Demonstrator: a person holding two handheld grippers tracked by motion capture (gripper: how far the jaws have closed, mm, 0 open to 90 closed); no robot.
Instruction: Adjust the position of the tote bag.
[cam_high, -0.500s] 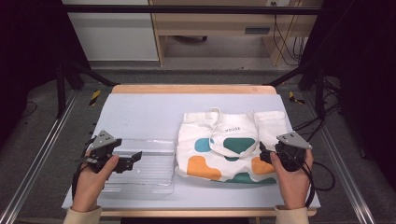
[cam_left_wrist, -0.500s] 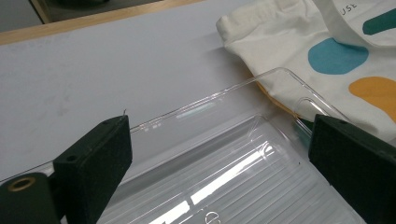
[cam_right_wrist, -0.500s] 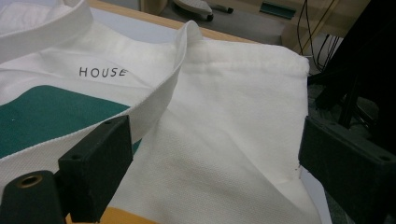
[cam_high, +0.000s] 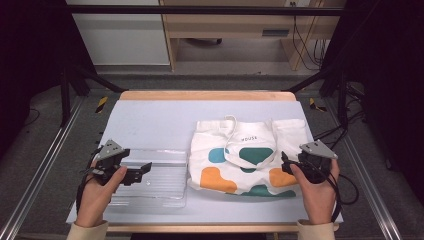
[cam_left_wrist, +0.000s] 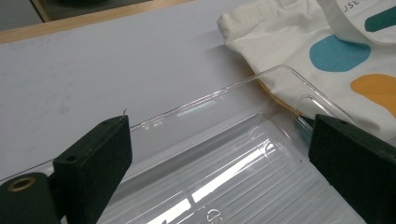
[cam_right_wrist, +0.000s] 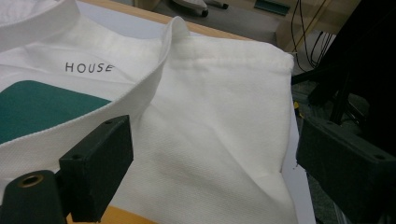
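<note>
Bright even overhead light, dark surroundings, white glare streaks on clear tray, soft close-ups

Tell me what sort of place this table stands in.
Probably a lab or workshop set up for recording. A black metal frame surrounds the table, loose cables trail across the floor behind it, and plain wooden furniture stands beyond.

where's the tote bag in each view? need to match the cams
High view: tote bag lies flat at centre-right of the table, beside the clear plastic tray.
Left gripper view: its corner with blue and orange patches sits at upper right, past the tray's rim.
Right gripper view: its white cloth spreads across the middle.
Shared landmark: the bag's white strap.
</note>
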